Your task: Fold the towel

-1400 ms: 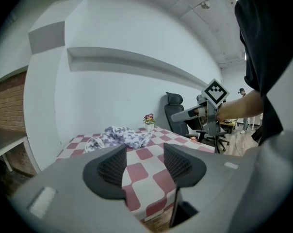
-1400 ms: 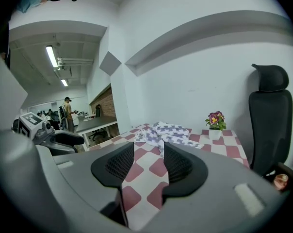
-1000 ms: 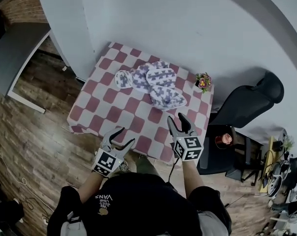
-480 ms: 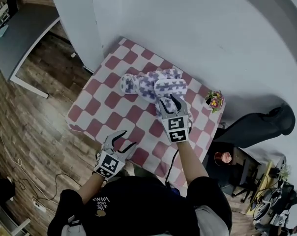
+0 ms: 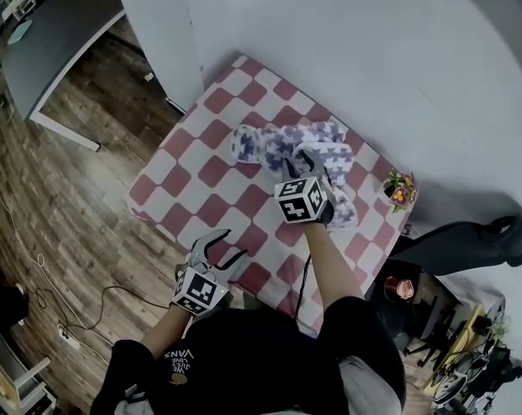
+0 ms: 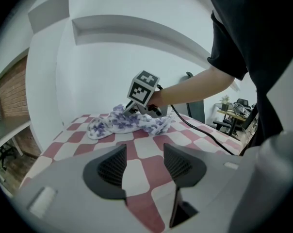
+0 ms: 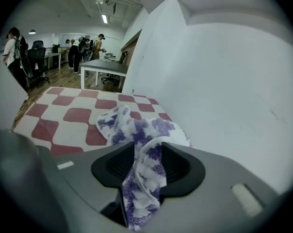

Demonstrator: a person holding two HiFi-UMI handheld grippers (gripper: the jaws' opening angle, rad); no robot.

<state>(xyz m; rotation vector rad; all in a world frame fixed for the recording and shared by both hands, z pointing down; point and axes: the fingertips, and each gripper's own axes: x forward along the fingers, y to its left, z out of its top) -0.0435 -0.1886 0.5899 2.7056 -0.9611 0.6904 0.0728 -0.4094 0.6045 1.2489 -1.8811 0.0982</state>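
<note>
Head view: a crumpled white towel with purple print point(image 5: 265, 148) lies at the far side of a red-and-white checked table point(image 5: 200, 180). The right gripper point(image 5: 306, 164) is over it and the left gripper point(image 5: 229, 245) is at the near edge. Left gripper view: jaws apart, nothing between them. Right gripper view: jaws apart, a fold of the towel between them.

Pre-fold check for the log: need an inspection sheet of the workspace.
Surface: checked table, flat.
Job's things: towel, crumpled at the far side.
Clutter: flower pot at a table corner.
Grippers: left claw open, empty, at the near edge; right claw open, towel fold between its jaws.
Cables: cable along the right arm; cord on the floor.
Surroundings: white wall, chair, desk.
</note>
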